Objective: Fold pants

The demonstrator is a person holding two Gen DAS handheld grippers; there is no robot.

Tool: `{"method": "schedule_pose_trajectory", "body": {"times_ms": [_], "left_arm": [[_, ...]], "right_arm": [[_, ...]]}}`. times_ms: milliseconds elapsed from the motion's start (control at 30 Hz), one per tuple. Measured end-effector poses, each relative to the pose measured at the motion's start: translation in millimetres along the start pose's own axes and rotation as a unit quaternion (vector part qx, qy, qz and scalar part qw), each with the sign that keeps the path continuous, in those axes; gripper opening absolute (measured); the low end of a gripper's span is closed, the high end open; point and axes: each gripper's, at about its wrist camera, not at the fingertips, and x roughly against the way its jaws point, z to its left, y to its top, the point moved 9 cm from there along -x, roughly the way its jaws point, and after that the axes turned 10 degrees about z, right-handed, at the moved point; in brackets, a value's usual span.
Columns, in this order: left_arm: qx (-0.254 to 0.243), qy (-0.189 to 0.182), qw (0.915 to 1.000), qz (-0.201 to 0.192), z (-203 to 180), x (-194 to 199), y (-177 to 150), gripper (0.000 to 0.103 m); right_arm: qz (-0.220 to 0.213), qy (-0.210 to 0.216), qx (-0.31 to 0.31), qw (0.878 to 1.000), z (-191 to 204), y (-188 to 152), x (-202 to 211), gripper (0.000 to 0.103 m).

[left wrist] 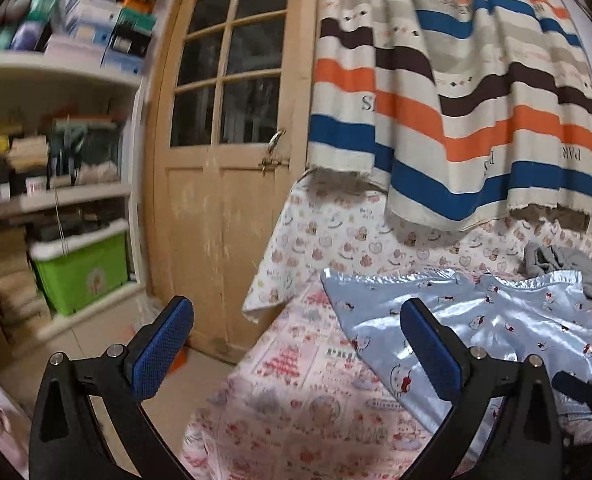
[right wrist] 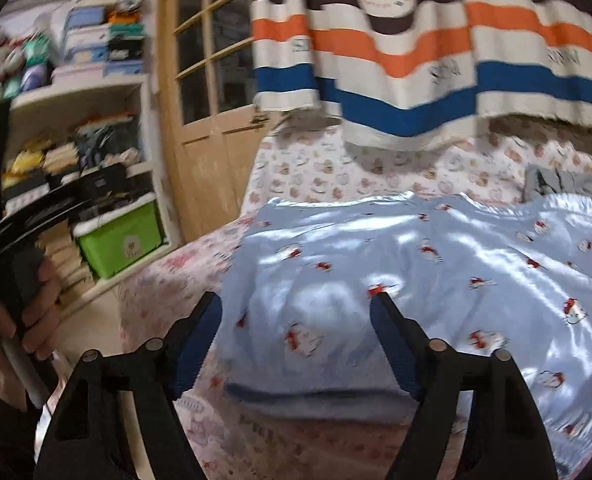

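Light blue satin pants with a small cat print lie spread flat on a bed covered by a pink printed sheet. My right gripper hovers open just over their near edge, and its blue pads touch no cloth. In the left wrist view the pants lie to the right. My left gripper is open above the bed's left corner, with nothing between its fingers. The right wrist view shows the left gripper blurred at the far left, held by a hand.
A grey garment lies crumpled at the far right of the bed. A striped curtain hangs behind it. A wooden door, shelves and a green bin stand to the left, across a strip of floor.
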Motion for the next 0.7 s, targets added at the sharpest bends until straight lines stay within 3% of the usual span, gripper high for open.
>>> {"method": "schedule_pose_trajectory", "body": {"times_ms": [200, 567, 633, 667, 700], "left_arm": [[-0.013, 0.026, 0.9995, -0.014, 3.7, 3.5, -6.0, 0.103], [-0.002, 0.027, 0.9996, 0.004, 8.1, -8.2, -13.2, 0.103], [-0.008, 0.032, 0.9994, 0.002, 6.2, -8.5, -13.9, 0.103], [-0.013, 0.034, 0.9993, 0.002, 4.5, -9.0, -14.1, 0.103], [-0.017, 0.036, 0.9992, 0.002, 3.1, -9.6, -14.1, 0.103]], "right_arm": [[0.017, 0.025, 0.032, 0.999, 24.7, -14.9, -10.1, 0.045], [0.066, 0.029, 0.034, 0.997, 28.5, -37.3, -35.5, 0.028], [0.063, 0.026, 0.034, 0.997, 26.7, -36.6, -35.6, 0.020], [0.063, 0.025, 0.033, 0.997, 25.9, -36.1, -35.8, 0.011], [0.062, 0.028, 0.029, 0.997, 24.8, -35.4, -35.5, 0.011]]}}
